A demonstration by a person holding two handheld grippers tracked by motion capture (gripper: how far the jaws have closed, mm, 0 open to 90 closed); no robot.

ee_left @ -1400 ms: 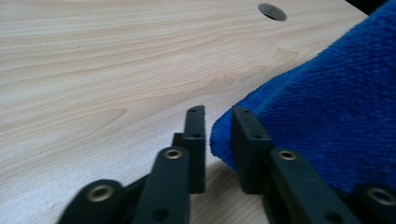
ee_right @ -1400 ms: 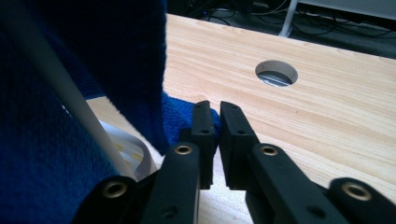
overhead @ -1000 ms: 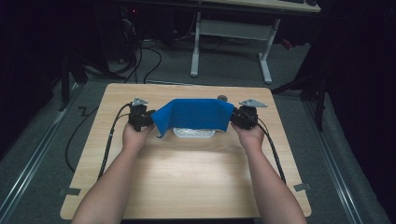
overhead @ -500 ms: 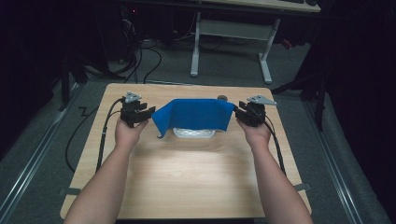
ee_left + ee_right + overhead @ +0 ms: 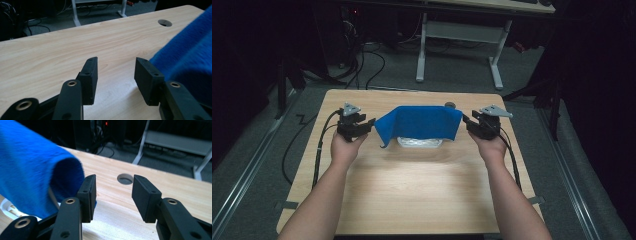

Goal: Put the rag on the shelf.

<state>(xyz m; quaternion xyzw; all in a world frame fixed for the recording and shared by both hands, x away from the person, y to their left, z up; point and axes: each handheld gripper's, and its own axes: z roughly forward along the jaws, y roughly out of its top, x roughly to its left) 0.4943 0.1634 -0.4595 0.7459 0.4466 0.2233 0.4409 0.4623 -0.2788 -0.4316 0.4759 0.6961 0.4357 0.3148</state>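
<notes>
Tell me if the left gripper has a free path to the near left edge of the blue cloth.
Probably yes. The left gripper stands open just beside the blue cloth, with bare table between them. Its jaws have just been opening, and nothing is between them.

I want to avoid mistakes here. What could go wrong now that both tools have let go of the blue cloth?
1. The blue cloth is only draped over the white container; its loose left corner could slide off and uncover it.
2. The right tool has just been opening, yet its jaw is close against the cloth edge, so pulling away may drag it.
3. The left tool is open beside the cloth and could snag it.
</notes>
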